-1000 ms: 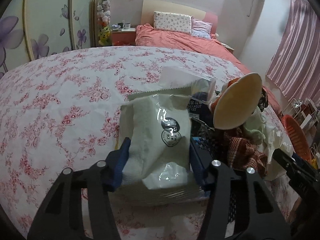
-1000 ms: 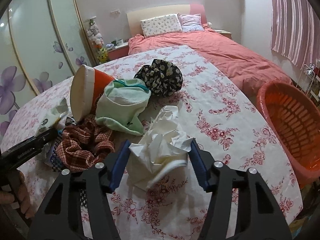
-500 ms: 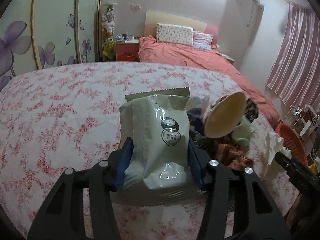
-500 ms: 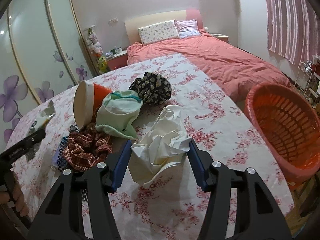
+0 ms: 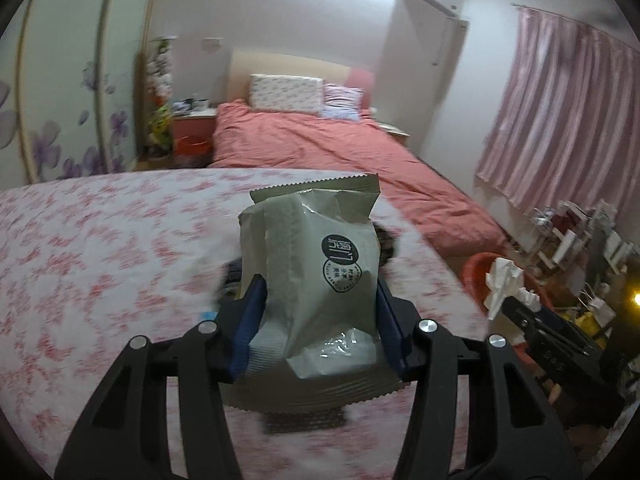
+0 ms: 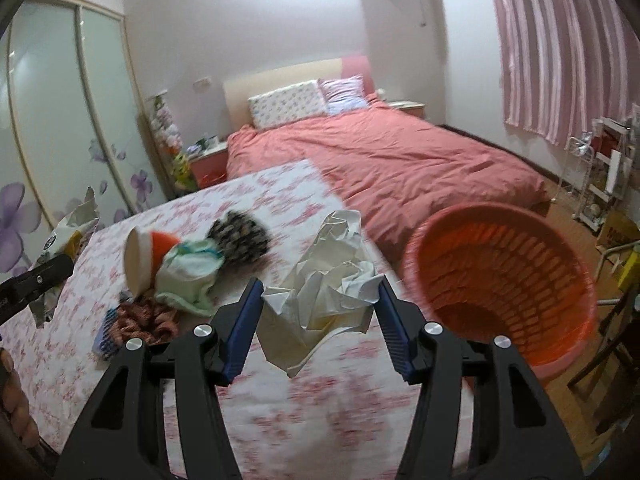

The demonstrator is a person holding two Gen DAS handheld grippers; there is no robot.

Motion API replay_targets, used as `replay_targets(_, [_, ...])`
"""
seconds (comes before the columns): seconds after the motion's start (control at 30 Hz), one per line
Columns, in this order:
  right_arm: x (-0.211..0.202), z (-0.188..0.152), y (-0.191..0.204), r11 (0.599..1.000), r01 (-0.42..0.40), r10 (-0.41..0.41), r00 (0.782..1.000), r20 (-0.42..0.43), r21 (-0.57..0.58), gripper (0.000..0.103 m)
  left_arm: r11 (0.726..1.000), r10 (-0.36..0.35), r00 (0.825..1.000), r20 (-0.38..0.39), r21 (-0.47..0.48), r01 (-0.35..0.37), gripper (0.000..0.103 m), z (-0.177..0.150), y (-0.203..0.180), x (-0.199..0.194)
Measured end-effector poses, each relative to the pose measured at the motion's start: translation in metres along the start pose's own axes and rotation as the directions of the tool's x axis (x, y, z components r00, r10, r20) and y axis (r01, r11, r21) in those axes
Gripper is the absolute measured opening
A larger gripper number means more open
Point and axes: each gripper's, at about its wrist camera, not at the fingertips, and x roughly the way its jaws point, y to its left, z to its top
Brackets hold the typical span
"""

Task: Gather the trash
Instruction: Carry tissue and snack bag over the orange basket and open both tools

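Left gripper (image 5: 318, 320) pinches a pale green snack packet (image 5: 316, 272) above the floral table (image 5: 100, 248); right gripper (image 6: 318, 320) clamps crumpled white paper (image 6: 328, 280) just left of the orange basket (image 6: 500, 292). Both seem mid-carry; next, each load needs swinging over that basket and releasing. Packet's round dark logo carries characters I cannot read.

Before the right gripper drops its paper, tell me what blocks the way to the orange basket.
Nothing visible does. The right gripper holds the crumpled paper lifted above the floral tabletop, and the orange basket stands open just to its right, past the table edge, with only air between them.
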Motion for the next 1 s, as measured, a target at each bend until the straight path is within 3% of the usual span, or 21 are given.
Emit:
replay_targets(0.27, [-0.009,0.012,-0.062,0.993,0.094,-0.098,0.994,0.048,0.073,0.056,0.987,-0.145,0.989,-0.025,0.071,0.146,0.052,0.004,-0.080,0.025])
replay_targets(0.57, [0.001,0.019,-0.113,0.975,0.165,-0.178,0.981,0.079,0.151,0.057,0.943,-0.283,0.954,-0.099,0.154,0.296,0.052,-0.005,-0.176,0.073])
replay_targets(1.0, [0.008,0.023,-0.163,0.960,0.162,-0.190,0.976,0.110,0.228,0.057,0.896,-0.356,0.912,-0.202,0.204,0.395,0.052,-0.025,-0.241,0.134])
